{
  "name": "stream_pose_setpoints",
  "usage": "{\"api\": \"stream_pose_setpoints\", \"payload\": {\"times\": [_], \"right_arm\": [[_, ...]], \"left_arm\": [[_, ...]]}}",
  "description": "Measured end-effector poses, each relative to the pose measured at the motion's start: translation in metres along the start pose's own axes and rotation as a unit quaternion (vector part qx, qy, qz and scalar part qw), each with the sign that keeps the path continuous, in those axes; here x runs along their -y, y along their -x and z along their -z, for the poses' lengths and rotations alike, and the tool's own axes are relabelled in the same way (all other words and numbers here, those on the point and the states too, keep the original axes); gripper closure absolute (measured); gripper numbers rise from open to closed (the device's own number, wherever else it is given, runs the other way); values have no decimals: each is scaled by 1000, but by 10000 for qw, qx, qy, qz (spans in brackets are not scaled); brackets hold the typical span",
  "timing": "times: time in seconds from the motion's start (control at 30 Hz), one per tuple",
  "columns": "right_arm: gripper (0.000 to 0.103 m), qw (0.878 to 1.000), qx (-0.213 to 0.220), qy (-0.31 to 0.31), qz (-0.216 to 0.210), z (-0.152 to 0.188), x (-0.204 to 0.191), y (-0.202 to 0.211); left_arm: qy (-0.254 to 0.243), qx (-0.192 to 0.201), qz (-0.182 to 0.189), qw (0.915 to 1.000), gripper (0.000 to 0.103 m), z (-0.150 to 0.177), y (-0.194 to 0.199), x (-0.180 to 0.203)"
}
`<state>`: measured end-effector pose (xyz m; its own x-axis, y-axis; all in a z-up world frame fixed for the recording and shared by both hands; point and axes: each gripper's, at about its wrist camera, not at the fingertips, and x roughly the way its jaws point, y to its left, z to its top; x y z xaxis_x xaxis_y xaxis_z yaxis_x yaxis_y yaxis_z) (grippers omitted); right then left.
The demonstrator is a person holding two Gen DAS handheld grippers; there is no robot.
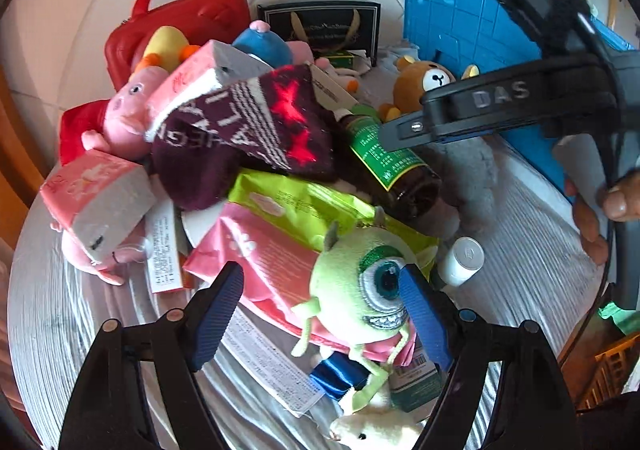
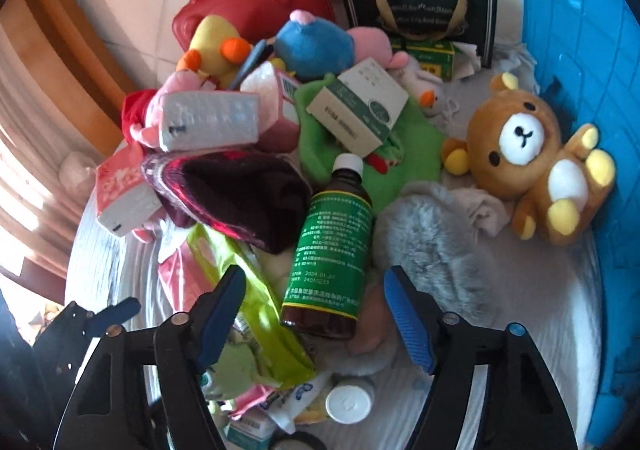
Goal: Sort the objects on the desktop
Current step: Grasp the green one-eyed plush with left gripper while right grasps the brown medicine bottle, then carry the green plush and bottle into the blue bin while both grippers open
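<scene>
A: How far along does the sorting look?

B: Barely started, I'd judge. Everything lies in one heap on the bench [image 2: 540, 290]: tissue packs, plush toys, a dark knit hat [image 2: 240, 194], boxes. The blue crate [image 2: 580, 70] stands at the right edge, and I cannot see anything inside it.

A: And the grippers?

B: The right gripper [image 2: 316, 314] hangs over the green-labelled brown bottle [image 2: 332, 250], its fingers apart on either side of the bottle's base, not pressing on it. The left gripper [image 1: 320, 314] has its fingers spread too, straddling the one-eyed green monster plush [image 1: 360, 286] without pinching it.

A: So nothing is held?

B: Nothing. The whole pile remains to sort.
</scene>
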<state>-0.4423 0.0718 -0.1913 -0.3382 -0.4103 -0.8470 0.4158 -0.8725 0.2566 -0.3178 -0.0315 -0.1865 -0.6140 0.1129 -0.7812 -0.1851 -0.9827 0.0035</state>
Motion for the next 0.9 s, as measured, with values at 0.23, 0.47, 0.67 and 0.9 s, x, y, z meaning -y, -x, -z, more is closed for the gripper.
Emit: {"api": "stream_pose_setpoints", "payload": {"times": [0.23,0.47,0.67,0.9], "right_arm": [[48,9973,-692,-219,71,-6,10,-63],[50,9974,-645,-308,109,-19,13,-77],[51,9987,-313,-387,-98,-7,12,-46],[52,9970,277,-602,-393,-2,3,4]], "left_arm": [[141,-181,541,9983,23,-12,-30,1],[-22,-415,856,9955,49,-13,-53,4],[-141,-386,1030,9938,51,-9,-33,-6],[-207,-14,963,9951,51,-21,11,-21]]}}
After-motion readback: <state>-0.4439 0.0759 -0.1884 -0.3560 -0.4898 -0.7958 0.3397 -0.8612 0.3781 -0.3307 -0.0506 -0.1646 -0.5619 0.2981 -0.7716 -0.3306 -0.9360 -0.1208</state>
